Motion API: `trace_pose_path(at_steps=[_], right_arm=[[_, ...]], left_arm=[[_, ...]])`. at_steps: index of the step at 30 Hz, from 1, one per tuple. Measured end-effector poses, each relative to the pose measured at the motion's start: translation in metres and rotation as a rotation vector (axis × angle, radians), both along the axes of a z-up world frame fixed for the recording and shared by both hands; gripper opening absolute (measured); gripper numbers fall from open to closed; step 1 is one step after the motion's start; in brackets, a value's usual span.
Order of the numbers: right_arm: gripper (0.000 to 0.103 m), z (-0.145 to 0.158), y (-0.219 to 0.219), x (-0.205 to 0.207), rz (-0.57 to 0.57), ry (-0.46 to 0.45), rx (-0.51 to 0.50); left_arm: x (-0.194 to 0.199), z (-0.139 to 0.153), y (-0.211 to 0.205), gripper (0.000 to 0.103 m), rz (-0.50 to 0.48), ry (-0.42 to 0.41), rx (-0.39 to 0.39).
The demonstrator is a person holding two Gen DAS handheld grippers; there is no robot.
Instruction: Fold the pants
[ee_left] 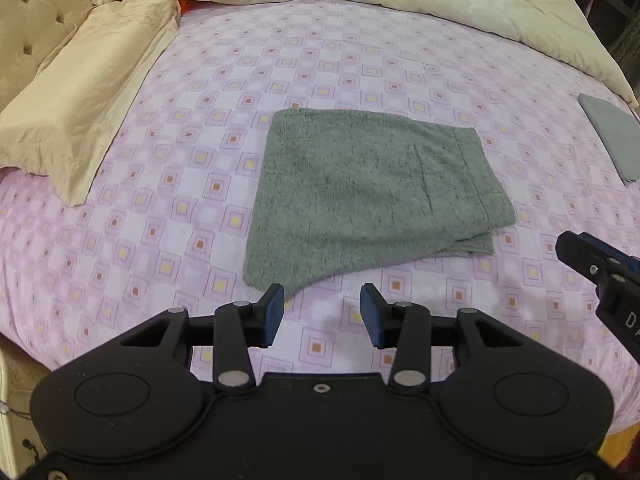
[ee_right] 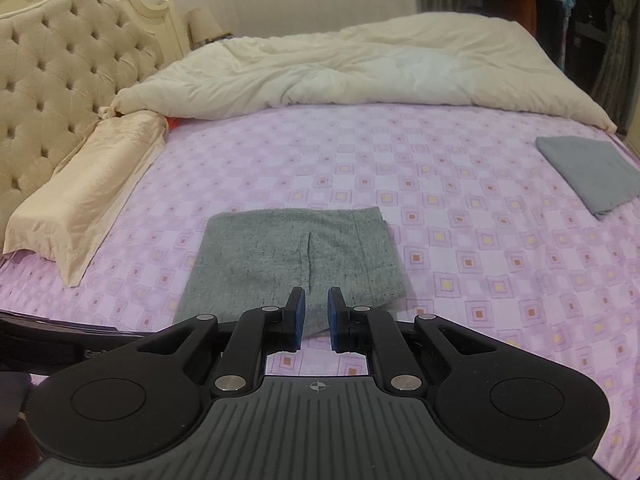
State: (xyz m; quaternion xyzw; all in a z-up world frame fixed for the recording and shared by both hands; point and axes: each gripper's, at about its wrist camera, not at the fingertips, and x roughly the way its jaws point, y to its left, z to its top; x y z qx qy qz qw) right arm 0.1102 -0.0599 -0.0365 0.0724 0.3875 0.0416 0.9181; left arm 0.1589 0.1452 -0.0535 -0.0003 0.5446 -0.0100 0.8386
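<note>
**Pants folded, both grippers clear**

The grey pants [ee_left: 368, 192] lie in a compact folded rectangle mid-bed on the pink checked sheet [ee_left: 360, 60]; the folding looks finished. The left hand-held gripper [ee_left: 322, 316] stands open and empty; the right hand-held gripper [ee_right: 316, 318], narrowly parted, grips nothing. A cream duvet [ee_right: 340, 68], pillow [ee_right: 88, 188] and another folded grey cloth [ee_right: 592, 172] share the bed

pink checked bed [ee_right: 460, 184]: folded pants [ee_right: 288, 256], grey cloth [ee_right: 592, 172], pillow [ee_right: 84, 196], duvet [ee_right: 360, 68].
</note>
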Motion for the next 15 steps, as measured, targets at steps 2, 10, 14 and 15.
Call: trace_pose_path(at_steps=[2, 10, 14, 15], right_arm=[[0.012, 0.002, -0.001, -0.004, 0.005, -0.011, -0.002], [0.012, 0.006, -0.006, -0.017, 0.006, -0.048, -0.005], [0.012, 0.006, -0.009, -0.021, 0.005, -0.058, 0.001], [0.012, 0.007, -0.009, -0.023, 0.004, -0.061, 0.001]], left_arm=[[-0.007, 0.001, -0.003, 0.051, 0.002, -0.001, 0.001], [-0.021, 0.003, -0.013, 0.051, 0.003, -0.018, 0.012], [-0.027, 0.005, -0.018, 0.051, -0.007, -0.030, 0.020], [-0.028, 0.005, -0.019, 0.051, -0.010, -0.031, 0.021]])
